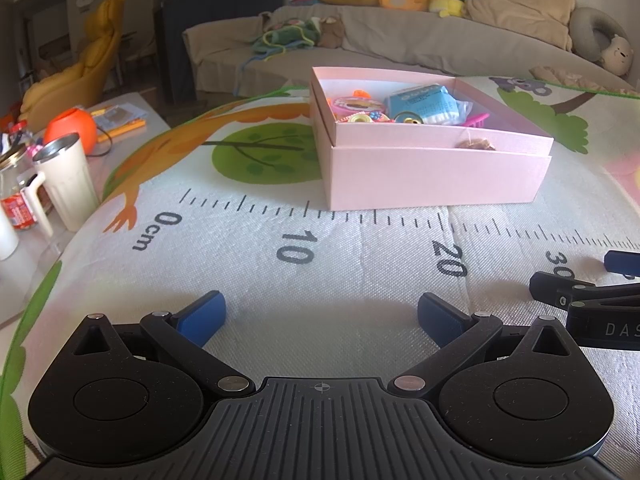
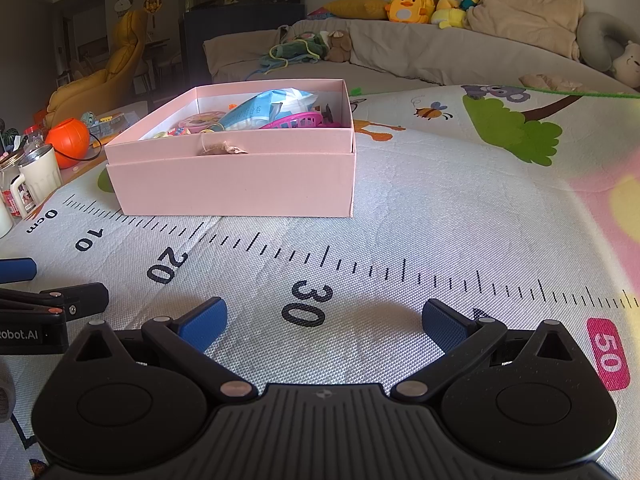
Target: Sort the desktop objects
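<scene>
Blue-padded fingers spread wide and gripping nothing, the left hand-held gripper (image 1: 321, 318) hovers low over a play mat (image 1: 360, 264) printed with a ruler scale, near its 10 and 20 marks. Beside it, the right hand-held gripper (image 2: 325, 322) sits just as wide apart and equally empty, near the 30 mark. Beyond both, a pink box (image 1: 432, 172) rests on the mat past the ruler line, open-topped and holding small toys, a blue packet (image 1: 424, 102) and a magenta comb (image 2: 294, 121) (a frayed brown scrap clings to its front rim). Off the mat's left edge stand a cream tumbler (image 1: 68, 182) and an orange ball (image 1: 71, 128).
</scene>
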### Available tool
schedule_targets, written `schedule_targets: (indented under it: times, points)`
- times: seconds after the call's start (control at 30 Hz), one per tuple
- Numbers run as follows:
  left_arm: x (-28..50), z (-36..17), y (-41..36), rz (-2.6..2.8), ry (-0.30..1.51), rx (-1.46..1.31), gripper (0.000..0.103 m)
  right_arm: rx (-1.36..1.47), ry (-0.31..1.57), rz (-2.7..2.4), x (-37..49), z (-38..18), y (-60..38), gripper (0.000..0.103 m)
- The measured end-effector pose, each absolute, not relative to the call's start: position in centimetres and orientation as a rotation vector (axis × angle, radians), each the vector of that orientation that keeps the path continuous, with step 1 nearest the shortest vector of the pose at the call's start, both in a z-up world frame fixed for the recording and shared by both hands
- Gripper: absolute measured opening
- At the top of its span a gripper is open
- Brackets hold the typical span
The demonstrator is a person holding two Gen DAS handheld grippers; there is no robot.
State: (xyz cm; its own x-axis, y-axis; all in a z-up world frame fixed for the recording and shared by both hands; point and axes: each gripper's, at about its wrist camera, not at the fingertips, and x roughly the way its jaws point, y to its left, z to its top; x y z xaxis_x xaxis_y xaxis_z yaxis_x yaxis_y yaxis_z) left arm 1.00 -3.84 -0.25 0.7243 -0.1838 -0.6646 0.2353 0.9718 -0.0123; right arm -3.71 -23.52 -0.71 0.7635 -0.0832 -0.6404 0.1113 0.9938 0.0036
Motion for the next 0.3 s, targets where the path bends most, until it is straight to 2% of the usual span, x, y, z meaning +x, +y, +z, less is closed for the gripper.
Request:
schedule_targets:
  times: [0.3]
  points:
    - [1.01, -0.29, -3.85, -0.231, 0.727, 0.078, 0.103, 0.042, 0.694, -0.106, -3.71, -0.71, -23.53, 0.103]
